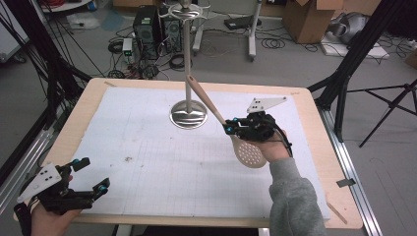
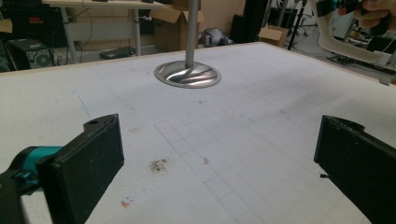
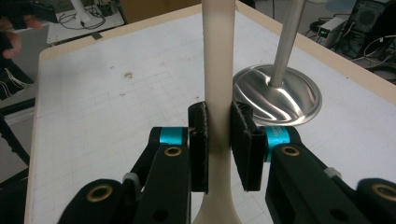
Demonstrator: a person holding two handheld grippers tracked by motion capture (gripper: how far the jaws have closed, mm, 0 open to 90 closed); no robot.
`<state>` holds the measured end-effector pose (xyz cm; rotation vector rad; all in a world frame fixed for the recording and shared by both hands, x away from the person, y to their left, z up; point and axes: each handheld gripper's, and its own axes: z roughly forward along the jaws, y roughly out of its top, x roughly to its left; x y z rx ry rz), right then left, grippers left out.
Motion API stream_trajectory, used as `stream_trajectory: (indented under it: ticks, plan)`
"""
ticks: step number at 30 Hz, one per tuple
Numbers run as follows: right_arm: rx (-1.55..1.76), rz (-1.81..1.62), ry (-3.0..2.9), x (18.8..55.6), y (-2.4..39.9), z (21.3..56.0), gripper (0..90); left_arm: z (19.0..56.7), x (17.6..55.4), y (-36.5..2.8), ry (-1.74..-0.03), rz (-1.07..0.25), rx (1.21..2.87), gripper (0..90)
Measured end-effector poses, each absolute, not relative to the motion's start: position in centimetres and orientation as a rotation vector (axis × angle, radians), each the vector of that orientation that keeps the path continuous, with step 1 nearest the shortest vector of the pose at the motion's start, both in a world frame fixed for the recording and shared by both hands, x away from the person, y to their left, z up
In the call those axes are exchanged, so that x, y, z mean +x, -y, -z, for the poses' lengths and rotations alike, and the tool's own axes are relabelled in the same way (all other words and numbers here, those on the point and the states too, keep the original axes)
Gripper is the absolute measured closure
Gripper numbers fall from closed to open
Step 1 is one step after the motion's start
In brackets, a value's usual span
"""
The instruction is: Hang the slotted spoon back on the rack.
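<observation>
Between the right gripper's [image 3: 218, 140] jaws sits the slotted spoon's [image 1: 248, 151] handle, clamped tight; left gripper [image 1: 89, 173] gapes wide, well apart.

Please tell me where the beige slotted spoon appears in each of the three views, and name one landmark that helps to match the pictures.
High view: the slotted spoon lies right of centre, gripped by the right gripper, its handle slanting up-left toward the pole.
Left gripper view: its pale head sits in the top right corner.
Right gripper view: its handle rises up the middle, clamped between the jaws.
Shared landmark: the metal stand's round base.
</observation>
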<state>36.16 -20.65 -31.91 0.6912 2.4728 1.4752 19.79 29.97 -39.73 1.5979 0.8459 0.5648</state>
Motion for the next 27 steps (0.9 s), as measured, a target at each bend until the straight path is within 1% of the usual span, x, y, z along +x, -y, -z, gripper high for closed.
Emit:
stream_trajectory:
  ticks: [27]
  plan:
    - [0.696,-1.511,-2.411,37.2,21.7,29.6,78.1,39.7,19.7,-30.3,-0.85,-0.565,1.591,1.8]
